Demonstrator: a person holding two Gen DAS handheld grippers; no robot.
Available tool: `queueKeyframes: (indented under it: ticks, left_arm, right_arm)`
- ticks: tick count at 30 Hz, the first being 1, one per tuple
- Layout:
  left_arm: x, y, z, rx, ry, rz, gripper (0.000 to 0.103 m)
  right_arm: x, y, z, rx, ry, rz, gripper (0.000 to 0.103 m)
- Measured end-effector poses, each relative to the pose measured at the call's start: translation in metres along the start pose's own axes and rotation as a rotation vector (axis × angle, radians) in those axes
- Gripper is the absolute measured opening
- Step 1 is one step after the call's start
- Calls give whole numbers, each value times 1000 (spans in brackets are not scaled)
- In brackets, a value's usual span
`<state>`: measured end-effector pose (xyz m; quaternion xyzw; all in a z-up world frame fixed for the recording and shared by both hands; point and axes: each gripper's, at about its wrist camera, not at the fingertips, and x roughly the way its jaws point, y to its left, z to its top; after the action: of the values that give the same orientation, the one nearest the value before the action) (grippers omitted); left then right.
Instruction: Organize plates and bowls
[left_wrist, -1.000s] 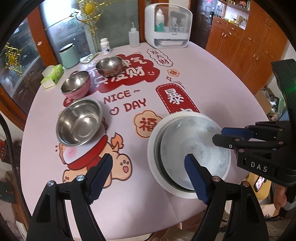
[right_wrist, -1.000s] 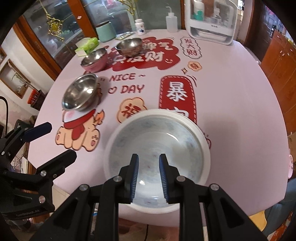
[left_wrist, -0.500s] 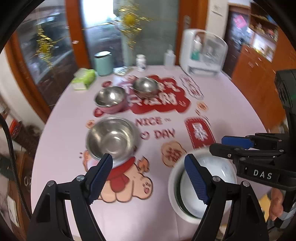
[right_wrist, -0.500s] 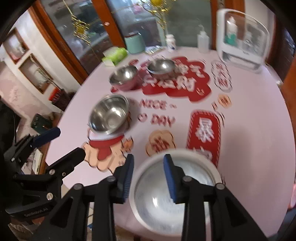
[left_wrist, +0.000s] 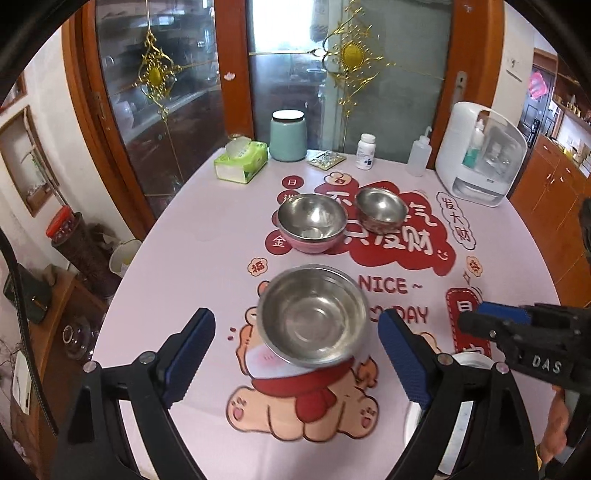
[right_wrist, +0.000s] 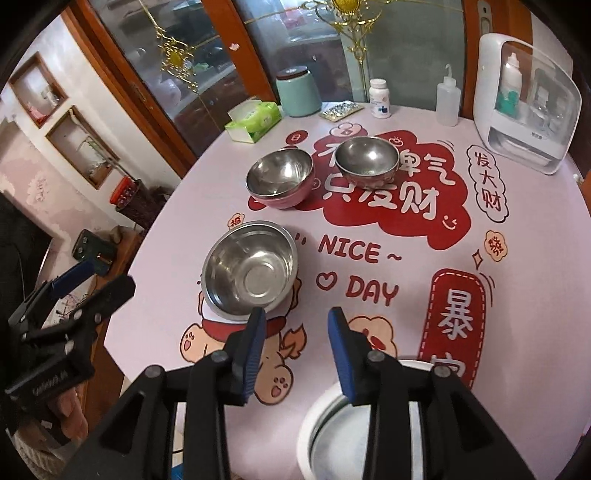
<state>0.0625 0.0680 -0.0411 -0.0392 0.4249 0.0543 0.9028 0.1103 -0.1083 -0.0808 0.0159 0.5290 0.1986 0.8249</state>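
Observation:
Three steel bowls stand on the round pink table: a large one (left_wrist: 314, 317) (right_wrist: 251, 273) nearest me, a pink-sided one (left_wrist: 312, 221) (right_wrist: 279, 177) behind it, and a small one (left_wrist: 380, 208) (right_wrist: 367, 158) to its right. A white stack of dishes (right_wrist: 321, 417) (left_wrist: 458, 424) sits at the near edge, partly hidden behind the fingers. My left gripper (left_wrist: 295, 319) hovers before the large bowl. Its jaws are opening wide and frame the bowl without touching it. My right gripper (right_wrist: 295, 317) hangs open and empty between the large bowl and the white stack.
Along the far edge stand a green tissue box (left_wrist: 242, 162), a teal jar (left_wrist: 288, 134), a pill bottle (left_wrist: 365, 151), a squeeze bottle (left_wrist: 419, 155) and a white appliance (left_wrist: 480, 155). Glass cabinet doors rise behind them. The table's left edge drops to cluttered floor.
Both grippers drew back from the white dishes and swung left toward the steel bowls. The right jaws widened off the dish. The left jaws spread wider.

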Motion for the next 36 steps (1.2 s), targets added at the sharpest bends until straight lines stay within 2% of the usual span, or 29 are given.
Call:
queueKeyframes:
  ticks: [12,19,23,26,28,31,32,33,34,36]
  left_arm:
    - [111,47,13,90,149,-62,89]
    - [165,66,11,57,250,-120,89]
    - [186,69,10,43,280,-146,88]
    - [197,68,9,33,307,-175,81]
    - [201,66,7,39,322,-189,69]
    - [205,63,5,47,344,-192,63]
    - [206,63,5,47,348,-193,60]
    - [207,63,4,48,355,-197,49]
    - [209,62,2,51,367,-203,36]
    - [212,60,-1,54,395,-210,24]
  right_arm:
    - [83,18,11,191,84,-65,35]
    - [128,14,13,266,141,-91,35]
    - [139,9,15,279,157,-105,35]
    - [146,5,18,285,167,-108,35]
    - [150,4,19,284,173,-100,35]
    - [155,3,20,282,182,-87,35]
    - [156,3,20,281,184,-81,29]
    - [158,3,19,279,191,-71,20]
    - [160,3,19,278,201,-62,17]
    - [163,3,18,275,210,-57,12]
